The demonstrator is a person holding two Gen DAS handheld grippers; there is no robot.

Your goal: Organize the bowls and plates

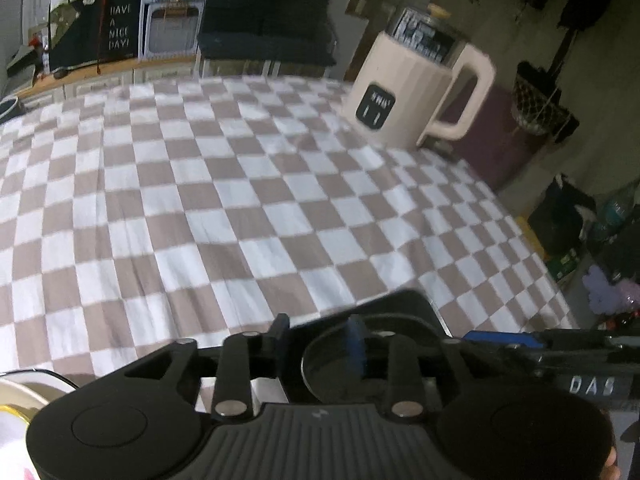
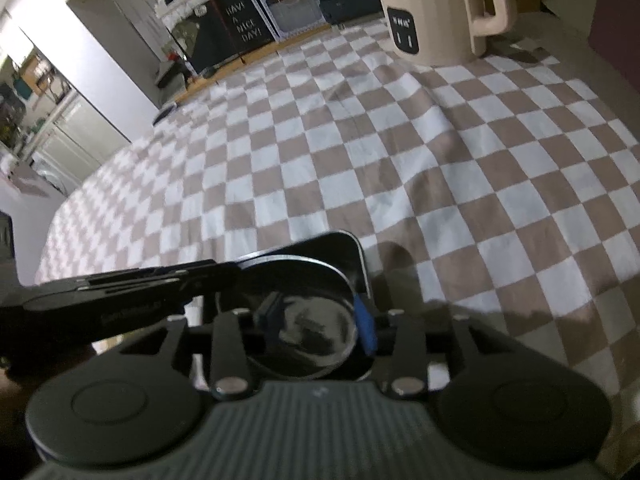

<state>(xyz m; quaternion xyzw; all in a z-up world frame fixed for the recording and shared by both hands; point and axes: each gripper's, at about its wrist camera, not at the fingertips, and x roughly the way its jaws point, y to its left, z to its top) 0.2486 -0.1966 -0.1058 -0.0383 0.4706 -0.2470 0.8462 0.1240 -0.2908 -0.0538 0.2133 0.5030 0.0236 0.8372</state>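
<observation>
Your left gripper (image 1: pixel 318 340) tilts steeply downward, its jaws standing partly apart; one blue pad (image 1: pixel 355 344) shows on the right finger, the black left finger (image 1: pixel 280 330) set off from it. Whether the pads press on anything, the view does not settle. Your right gripper (image 2: pixel 312 320) points down at a similar slant, jaws also partly apart, a blue pad (image 2: pixel 365 326) on its right finger. From the right wrist view, your left gripper reaches in from the left edge, close beside the right one.
</observation>
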